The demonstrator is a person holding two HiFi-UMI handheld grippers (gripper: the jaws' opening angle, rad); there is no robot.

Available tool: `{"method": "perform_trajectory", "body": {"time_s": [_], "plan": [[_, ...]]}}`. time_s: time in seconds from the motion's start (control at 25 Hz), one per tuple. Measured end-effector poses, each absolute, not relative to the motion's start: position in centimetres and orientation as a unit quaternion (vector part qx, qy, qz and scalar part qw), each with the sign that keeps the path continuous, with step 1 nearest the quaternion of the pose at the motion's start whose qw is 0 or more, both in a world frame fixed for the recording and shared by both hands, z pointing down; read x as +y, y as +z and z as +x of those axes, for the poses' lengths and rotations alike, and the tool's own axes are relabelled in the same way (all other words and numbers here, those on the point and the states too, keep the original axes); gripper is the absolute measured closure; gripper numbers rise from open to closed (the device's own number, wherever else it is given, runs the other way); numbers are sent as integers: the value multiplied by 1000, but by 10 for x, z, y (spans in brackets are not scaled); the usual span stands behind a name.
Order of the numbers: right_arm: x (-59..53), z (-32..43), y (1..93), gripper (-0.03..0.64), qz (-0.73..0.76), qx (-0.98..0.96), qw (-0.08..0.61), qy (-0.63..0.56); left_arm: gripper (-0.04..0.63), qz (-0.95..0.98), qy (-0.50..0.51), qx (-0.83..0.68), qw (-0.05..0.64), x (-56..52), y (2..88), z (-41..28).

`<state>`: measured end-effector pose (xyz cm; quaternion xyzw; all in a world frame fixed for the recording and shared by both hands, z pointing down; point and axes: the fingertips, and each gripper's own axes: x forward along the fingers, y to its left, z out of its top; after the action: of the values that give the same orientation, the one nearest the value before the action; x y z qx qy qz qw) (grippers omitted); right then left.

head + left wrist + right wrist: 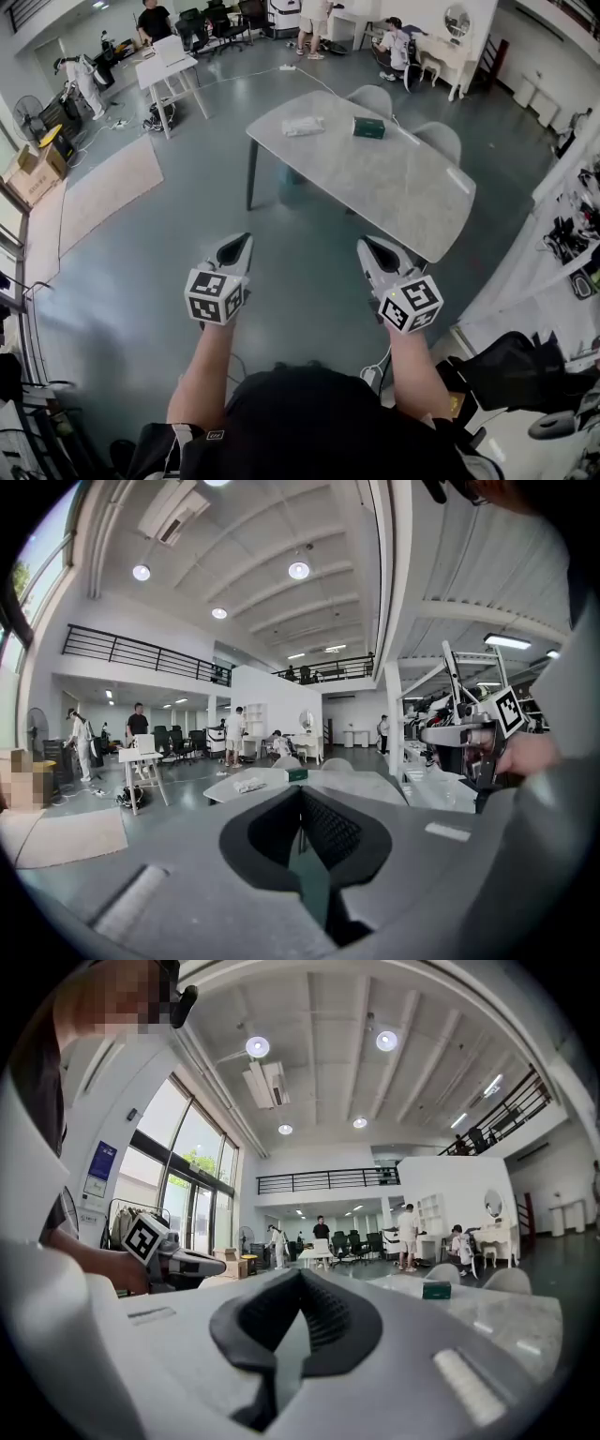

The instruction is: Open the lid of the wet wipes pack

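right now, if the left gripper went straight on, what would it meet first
Likely the near edge of the table, roughly in line with the green box; the way there looks free, though depth is unclear.

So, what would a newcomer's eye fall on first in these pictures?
The left gripper and the right gripper are held side by side in the foreground, both shut and empty. Ahead of them stands a pale table bearing a white pack and a green box near its far edge.
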<state>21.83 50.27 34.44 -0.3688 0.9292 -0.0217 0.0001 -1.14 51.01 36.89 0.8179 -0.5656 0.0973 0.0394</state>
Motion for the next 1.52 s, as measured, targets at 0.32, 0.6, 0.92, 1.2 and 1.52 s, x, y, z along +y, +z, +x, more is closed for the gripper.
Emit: {"method": "perform_trajectory", "body": {"time_s": [0.32, 0.6, 0.92, 1.2, 1.52], "plan": [[516, 232, 373, 614, -365, 930, -49, -14, 584, 814, 95, -572, 43, 516, 382, -4], [492, 228, 385, 614, -369, 927, -56, -39, 586, 832, 81, -546, 49, 491, 383, 2], [418, 195, 398, 614, -362, 927, -80, -58, 586, 845, 40, -531, 57, 410, 387, -24], [312, 140, 408, 614, -362, 924, -86, -85, 584, 859, 41, -508, 40, 308, 393, -61], [222, 48, 425, 614, -336, 928, -116, -112, 584, 866, 60, -493, 53, 205, 413, -116]]}}
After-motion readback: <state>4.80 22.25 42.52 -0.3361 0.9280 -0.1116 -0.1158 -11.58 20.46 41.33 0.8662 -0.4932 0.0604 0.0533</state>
